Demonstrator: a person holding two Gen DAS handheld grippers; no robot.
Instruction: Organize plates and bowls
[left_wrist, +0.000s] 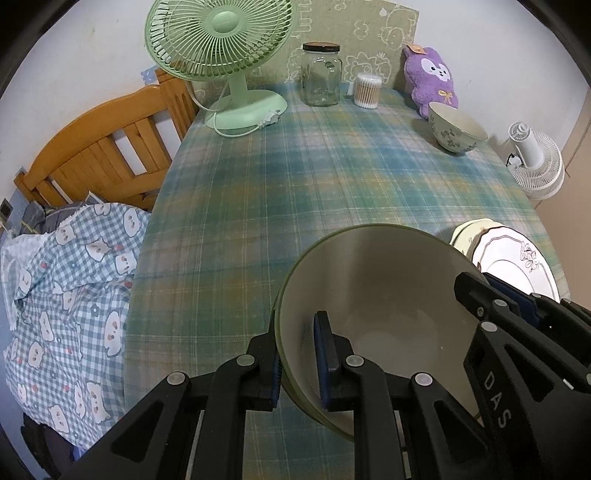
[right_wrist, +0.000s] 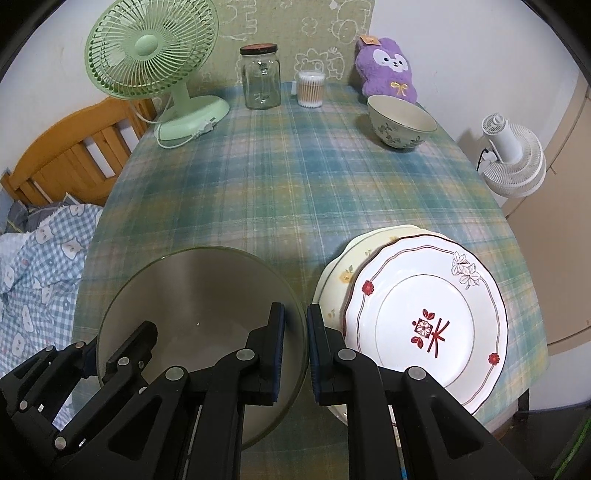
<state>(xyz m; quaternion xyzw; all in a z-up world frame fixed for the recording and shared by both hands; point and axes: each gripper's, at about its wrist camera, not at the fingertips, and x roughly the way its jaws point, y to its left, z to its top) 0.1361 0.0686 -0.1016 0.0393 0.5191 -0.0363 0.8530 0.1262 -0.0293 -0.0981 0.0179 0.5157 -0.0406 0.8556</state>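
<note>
Both tools clamp the large green-rimmed bowl (left_wrist: 373, 295) at the near table edge: the left gripper (left_wrist: 298, 363) pinches its left wall, the right gripper (right_wrist: 295, 356) its right wall beside the stacked plates (right_wrist: 424, 325). The bowl looks glazed, stiff, heavy and breakable, so opposite-rim holds suit it, though the thin slick wall could slip.

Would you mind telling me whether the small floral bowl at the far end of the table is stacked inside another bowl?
No, the floral bowl stands alone on the plaid tablecloth.

– What am I looking at?
– My black fingers (right_wrist: 275, 354) with blue pads are gripping an olive-rimmed grey bowl (right_wrist: 192, 295). The white plate (right_wrist: 424, 325) is showing red flowers; the tablecloth (right_wrist: 295, 184) is teal-and-yellow plaid.
</note>
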